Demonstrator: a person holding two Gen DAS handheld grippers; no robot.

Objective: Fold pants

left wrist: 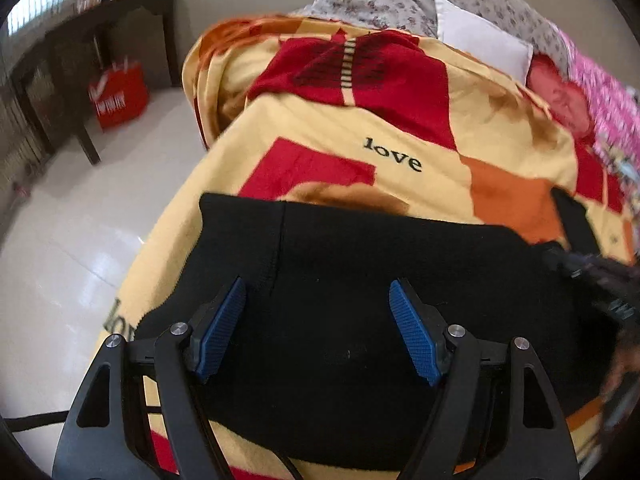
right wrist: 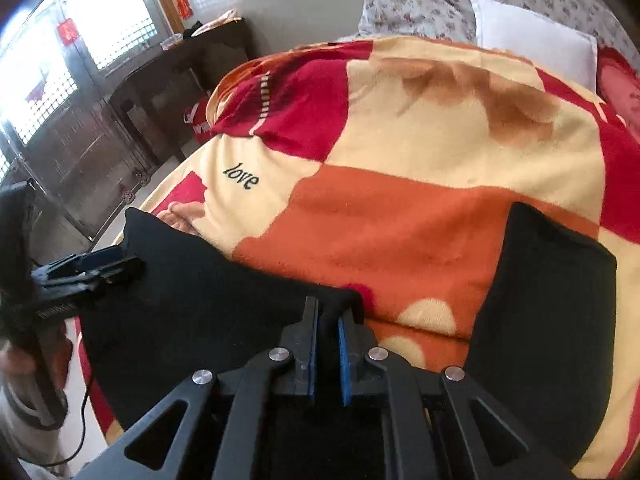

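Your left gripper (left wrist: 318, 330) gapes wide above the black pants (left wrist: 360, 280) near the blanket's (left wrist: 320, 128) front edge; your right gripper (right wrist: 328, 354) pinches their fabric; pillow (right wrist: 532, 40) lies far back; floor (left wrist: 80, 220) leftward

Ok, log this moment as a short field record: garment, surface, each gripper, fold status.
garment: black pants, lying on the bed
surface: patterned blanket printed "love"
left gripper: jaws open above the pants, gripping nothing
right gripper: jaws shut on an edge of the pants
other: white pillow at the far end
fold status: unfinished
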